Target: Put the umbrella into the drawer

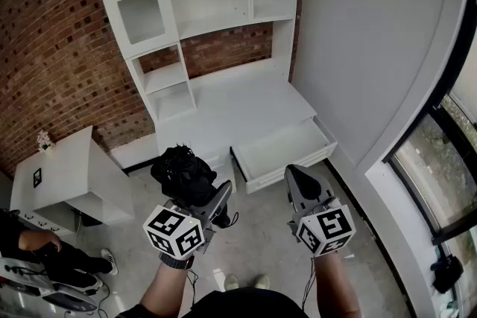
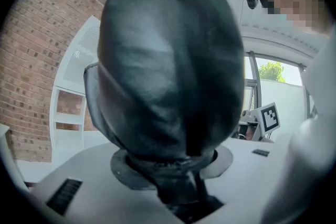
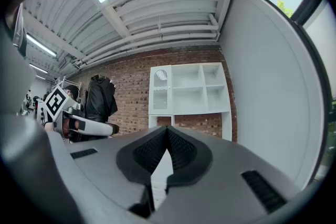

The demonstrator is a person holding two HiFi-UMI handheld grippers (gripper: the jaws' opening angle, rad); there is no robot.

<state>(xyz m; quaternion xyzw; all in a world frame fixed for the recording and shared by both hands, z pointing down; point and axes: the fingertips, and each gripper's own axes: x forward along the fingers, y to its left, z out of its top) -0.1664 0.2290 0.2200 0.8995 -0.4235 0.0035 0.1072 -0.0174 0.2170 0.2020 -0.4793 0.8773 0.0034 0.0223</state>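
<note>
My left gripper [image 1: 200, 194] is shut on a black folded umbrella [image 1: 183, 172], held above the floor, left of the drawer. In the left gripper view the umbrella [image 2: 168, 60] fills most of the picture, its lower end pinched between the grey jaws [image 2: 170, 168]. The white drawer [image 1: 277, 150] stands pulled out and empty at the foot of the white cabinet [image 1: 223, 100]. My right gripper [image 1: 294, 175] hovers just in front of the drawer, shut with nothing in it. In the right gripper view its black pads [image 3: 167, 134] meet at the tip, and the umbrella [image 3: 101, 97] shows far left.
A small white desk [image 1: 67, 175] stands at the left against the brick wall [image 1: 59, 48]. A person's arm [image 1: 37, 243] shows at the lower left. A white curved wall and a window [image 1: 447, 160] run along the right. The wearer's shoes [image 1: 243, 282] are on the grey floor.
</note>
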